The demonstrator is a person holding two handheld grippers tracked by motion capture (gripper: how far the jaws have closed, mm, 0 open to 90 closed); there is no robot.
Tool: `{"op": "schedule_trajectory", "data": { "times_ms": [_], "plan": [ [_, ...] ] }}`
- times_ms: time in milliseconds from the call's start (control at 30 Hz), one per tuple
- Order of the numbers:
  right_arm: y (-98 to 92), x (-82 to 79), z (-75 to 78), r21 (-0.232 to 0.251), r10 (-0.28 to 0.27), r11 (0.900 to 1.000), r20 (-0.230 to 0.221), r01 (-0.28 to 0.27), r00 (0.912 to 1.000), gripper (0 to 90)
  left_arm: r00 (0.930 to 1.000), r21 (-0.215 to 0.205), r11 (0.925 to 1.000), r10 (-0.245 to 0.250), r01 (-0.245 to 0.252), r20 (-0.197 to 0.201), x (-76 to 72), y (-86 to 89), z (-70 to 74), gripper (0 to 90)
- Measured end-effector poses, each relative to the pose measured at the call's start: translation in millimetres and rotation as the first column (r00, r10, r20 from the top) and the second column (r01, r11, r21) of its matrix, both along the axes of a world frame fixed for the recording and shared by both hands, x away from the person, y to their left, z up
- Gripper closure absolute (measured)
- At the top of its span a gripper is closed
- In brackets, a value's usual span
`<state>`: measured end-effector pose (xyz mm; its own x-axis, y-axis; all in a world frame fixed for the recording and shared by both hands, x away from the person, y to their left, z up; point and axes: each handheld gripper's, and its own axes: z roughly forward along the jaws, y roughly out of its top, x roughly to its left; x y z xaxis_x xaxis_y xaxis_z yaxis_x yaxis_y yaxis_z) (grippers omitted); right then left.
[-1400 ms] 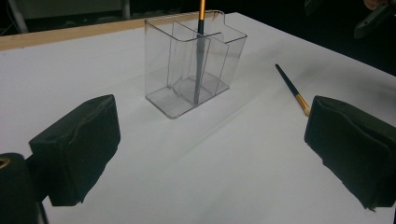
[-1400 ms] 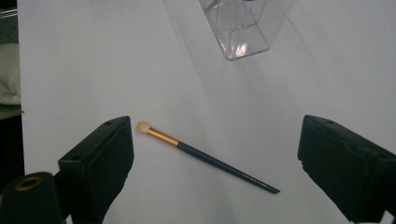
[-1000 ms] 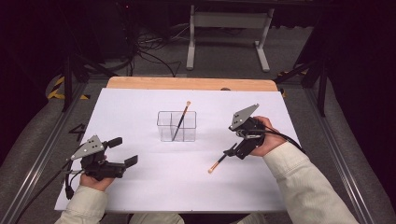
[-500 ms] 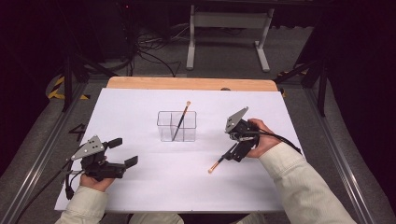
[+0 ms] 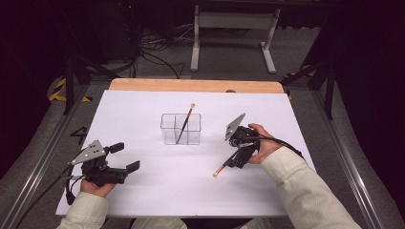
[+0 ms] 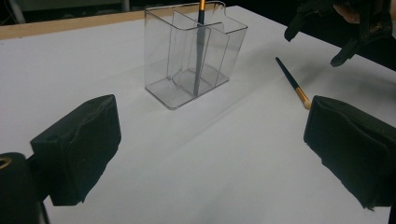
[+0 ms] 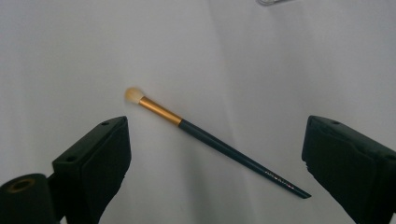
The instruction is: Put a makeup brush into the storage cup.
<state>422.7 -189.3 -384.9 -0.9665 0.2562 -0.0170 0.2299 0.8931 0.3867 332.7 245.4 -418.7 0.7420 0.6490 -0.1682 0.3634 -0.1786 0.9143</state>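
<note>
Right gripper [image 5: 235, 159] has sunk, jaws wide, narrowing slightly, astride the dark-handled, gold-ferruled makeup brush [image 7: 205, 136] lying on the white tabletop [image 5: 143, 114] at four o'clock from the clear plastic organiser [image 5: 181, 129]; grasp looks imminent.

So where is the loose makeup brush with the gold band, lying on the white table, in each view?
High view: thin dark-handled makeup brush, right of centre, under the right gripper.
Left gripper view: upper right.
Right gripper view: centre, between the jaws.
Shared landmark: clear plastic organizer.
</note>
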Motion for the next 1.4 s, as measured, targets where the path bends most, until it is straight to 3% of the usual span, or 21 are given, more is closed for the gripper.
{"op": "schedule_trajectory", "data": {
  "times_ms": [467, 967, 1400],
  "plan": [
    [4.0, 5.1, -14.8, -0.071, 0.023, 0.997, -0.027, -0.025, 0.9994, 13.0, 0.9998, 0.009, 0.9999, -0.014, 0.014, -0.011, 1.8, -4.0, -2.0, 4.8],
    [9.8, 6.0, -24.8, -0.109, 0.047, 0.993, -0.041, -0.051, 0.9981, 17.8, 0.9999, 0.011, 0.9999, -0.009, 0.01, -0.013, 1.3, -3.5, -3.3, 4.9],
    [12.8, 8.6, -32.6, -0.143, 0.078, 0.986, -0.083, -0.089, 0.9935, 25.5, 0.9998, 0.015, 0.9998, -0.016, 0.016, -0.014, 1.9, -4.3, -3.9, 5.3]
  ]
}}
